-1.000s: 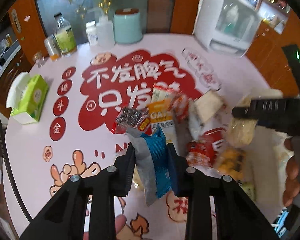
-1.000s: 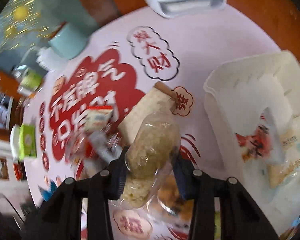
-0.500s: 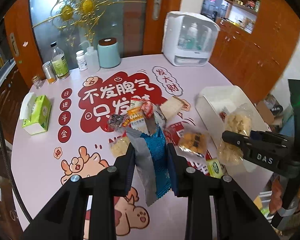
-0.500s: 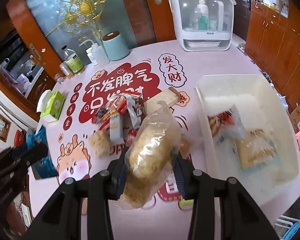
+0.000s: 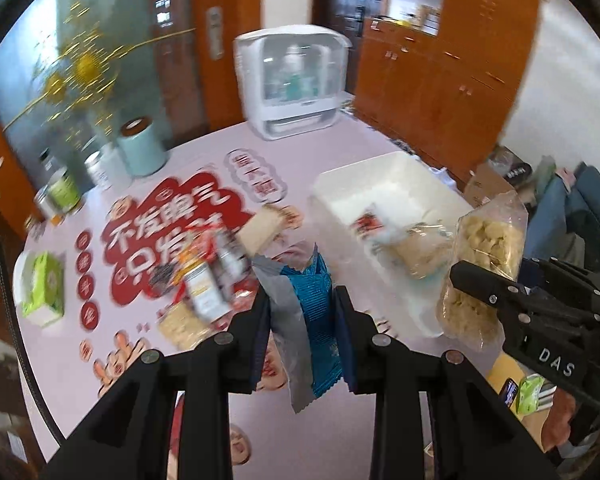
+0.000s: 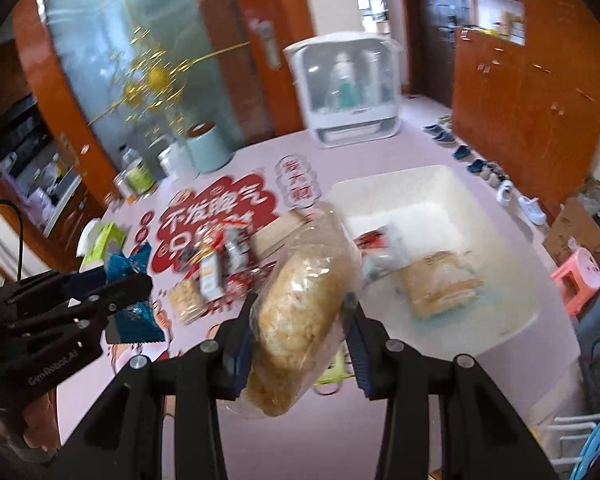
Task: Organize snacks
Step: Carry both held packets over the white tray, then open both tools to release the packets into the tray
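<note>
Mid-carry: left gripper (image 5: pixel 302 322) jaws clamped on blue snack packet (image 5: pixel 314 312), right gripper (image 6: pixel 300 342) jaws on clear puffed-snack bag (image 6: pixel 300 320). Next: lower into white bin (image 6: pixel 512 256), right of frame, release.

The left hand-held gripper (image 5: pixel 302 320) points steeply down, jaws clamped on a blue packet (image 5: pixel 314 312). Beside it, the right hand-held gripper (image 6: pixel 300 336) also tilts down, pinching a clear bag (image 6: pixel 300 312).
</note>
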Demonstrator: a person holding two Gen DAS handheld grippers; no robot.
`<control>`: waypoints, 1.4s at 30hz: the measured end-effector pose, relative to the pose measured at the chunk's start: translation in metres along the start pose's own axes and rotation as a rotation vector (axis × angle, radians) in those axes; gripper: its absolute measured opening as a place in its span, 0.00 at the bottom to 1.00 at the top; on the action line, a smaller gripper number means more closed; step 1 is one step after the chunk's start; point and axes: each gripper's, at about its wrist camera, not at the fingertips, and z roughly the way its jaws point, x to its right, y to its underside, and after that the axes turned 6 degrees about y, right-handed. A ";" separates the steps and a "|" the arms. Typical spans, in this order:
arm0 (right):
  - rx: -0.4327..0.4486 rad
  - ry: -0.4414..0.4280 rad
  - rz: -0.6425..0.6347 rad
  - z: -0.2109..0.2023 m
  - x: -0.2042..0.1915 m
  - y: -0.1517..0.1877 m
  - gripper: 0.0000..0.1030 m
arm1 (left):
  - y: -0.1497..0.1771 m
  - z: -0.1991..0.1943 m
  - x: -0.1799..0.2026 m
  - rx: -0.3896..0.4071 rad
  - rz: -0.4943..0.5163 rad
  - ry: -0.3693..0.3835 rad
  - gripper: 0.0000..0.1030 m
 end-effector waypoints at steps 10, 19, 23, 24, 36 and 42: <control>0.047 0.097 0.090 0.010 0.078 -0.009 0.40 | -0.055 0.055 0.089 -0.012 0.088 -0.008 0.27; 0.032 0.113 0.122 0.042 0.127 -0.022 0.40 | -0.081 0.113 0.125 -0.089 0.084 -0.064 0.28; 0.013 0.113 0.120 0.060 0.140 -0.028 0.41 | -0.091 0.136 0.131 -0.114 0.070 -0.090 0.28; 0.007 0.114 0.117 0.065 0.142 -0.030 0.41 | -0.093 0.140 0.132 -0.118 0.068 -0.095 0.28; -0.082 0.105 0.080 0.118 0.157 -0.036 0.42 | -0.108 0.193 0.136 -0.193 0.023 -0.159 0.28; -0.149 0.085 0.101 0.137 0.166 -0.030 0.52 | -0.107 0.207 0.143 -0.219 0.037 -0.191 0.35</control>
